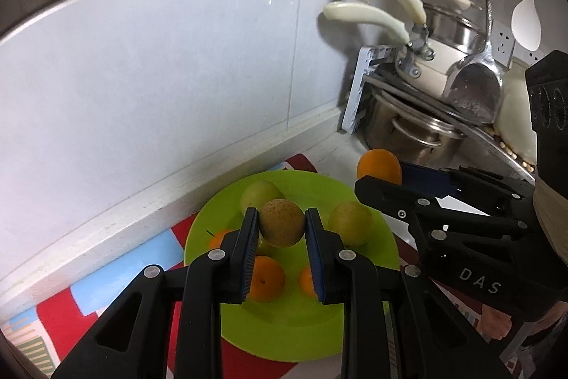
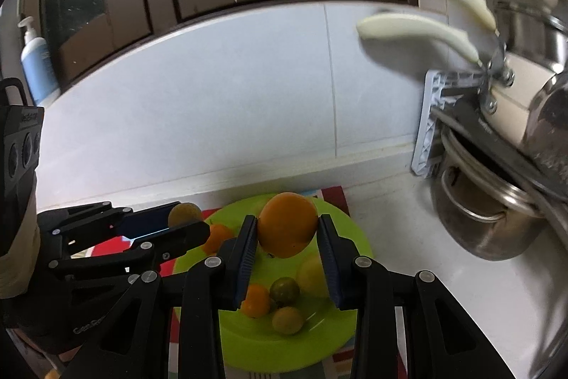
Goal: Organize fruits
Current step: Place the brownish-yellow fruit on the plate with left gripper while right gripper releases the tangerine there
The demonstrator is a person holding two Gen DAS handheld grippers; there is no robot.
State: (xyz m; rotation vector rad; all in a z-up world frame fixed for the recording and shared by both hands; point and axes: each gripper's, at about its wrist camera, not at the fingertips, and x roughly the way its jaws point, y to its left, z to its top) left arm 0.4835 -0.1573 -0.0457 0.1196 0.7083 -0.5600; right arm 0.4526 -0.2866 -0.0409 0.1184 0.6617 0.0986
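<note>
1. Left wrist view, nearest first: the left gripper [image 1: 280, 226] is closed on a brownish-green fruit [image 1: 282, 222], its two pads pressing the sides at the widest part, so the fruit hangs clear above the green plate [image 1: 284, 336] rather than resting on it
2. Right wrist view shows the same hold on the other side: the right gripper [image 2: 287, 233] is clamped on an orange [image 2: 287, 224], squeezed across its middle and carried above the plate; gripping at the fattest part likely keeps a round fruit from slipping out
3. Both grippers sit close side by side over the plate, the right gripper at the right of the left view, so there is little room between them and one should probably set down before the other
4. On the plate below lie several loose fruits: two pale green ones [image 1: 349, 222] toward the back and small oranges [image 1: 264, 277] nearer; bare plate shows at the near rim, the likeliest free spot
5. Plate rests on a patterned mat [image 1: 53, 318] on the white counter [image 2: 408, 229], near the wall tiles [image 1: 177, 77], which limit reach on the far side
6. Farther right, stacked pots [image 1: 419, 130] with cream handles [image 1: 365, 15] crowd the counter, their handles jutting out toward the wall above the plate's far edge
</note>
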